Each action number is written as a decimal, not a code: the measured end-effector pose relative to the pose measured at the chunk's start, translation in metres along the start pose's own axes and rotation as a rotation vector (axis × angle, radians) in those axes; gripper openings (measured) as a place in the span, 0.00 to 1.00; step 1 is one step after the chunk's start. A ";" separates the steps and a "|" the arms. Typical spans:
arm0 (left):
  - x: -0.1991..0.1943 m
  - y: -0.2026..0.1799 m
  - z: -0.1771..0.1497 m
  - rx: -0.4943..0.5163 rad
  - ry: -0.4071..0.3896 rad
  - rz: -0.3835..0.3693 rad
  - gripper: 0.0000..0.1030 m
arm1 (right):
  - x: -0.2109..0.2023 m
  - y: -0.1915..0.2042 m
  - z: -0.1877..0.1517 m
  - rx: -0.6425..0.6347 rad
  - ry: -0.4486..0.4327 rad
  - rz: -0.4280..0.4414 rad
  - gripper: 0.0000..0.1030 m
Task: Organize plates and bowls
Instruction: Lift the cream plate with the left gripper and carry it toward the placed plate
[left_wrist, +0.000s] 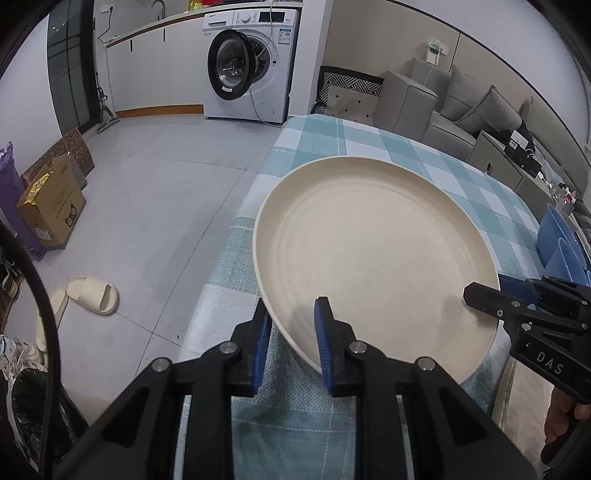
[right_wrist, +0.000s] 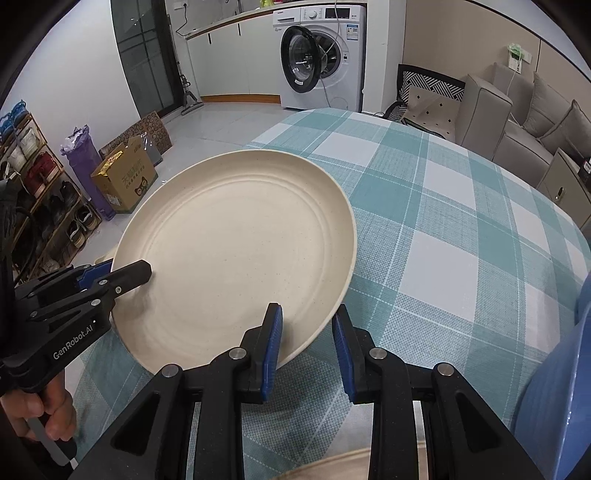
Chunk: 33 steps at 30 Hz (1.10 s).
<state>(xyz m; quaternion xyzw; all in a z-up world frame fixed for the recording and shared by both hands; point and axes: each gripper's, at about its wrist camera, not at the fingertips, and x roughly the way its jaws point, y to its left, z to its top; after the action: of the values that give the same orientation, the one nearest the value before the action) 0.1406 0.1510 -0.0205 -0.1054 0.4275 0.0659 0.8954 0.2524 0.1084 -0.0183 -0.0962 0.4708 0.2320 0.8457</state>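
While both grippers share cream plate (left_wrist: 376, 258), carry step in hand. Left gripper (left_wrist: 291, 343): narrow, pads clamped on plate's near rim. Plate held tilted above checked tablecloth (left_wrist: 424, 158), near table's left edge. Right gripper (right_wrist: 306, 343): narrow, nipping opposite rim. Blue dishes (left_wrist: 561, 247) far right. Next, likely: steady two-handed travel, level set-down on stack.
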 end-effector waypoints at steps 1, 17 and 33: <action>-0.002 -0.001 0.000 0.003 -0.002 -0.003 0.21 | -0.002 -0.001 -0.001 0.002 -0.003 -0.001 0.27; -0.030 -0.029 0.000 0.074 -0.033 -0.035 0.22 | -0.044 -0.019 -0.016 0.037 -0.051 -0.011 0.27; -0.054 -0.064 -0.004 0.162 -0.062 -0.074 0.23 | -0.093 -0.044 -0.047 0.105 -0.112 -0.016 0.27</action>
<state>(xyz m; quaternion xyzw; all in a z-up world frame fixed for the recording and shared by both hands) 0.1173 0.0860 0.0274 -0.0462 0.3993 0.0013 0.9156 0.1965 0.0239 0.0318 -0.0424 0.4334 0.2055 0.8764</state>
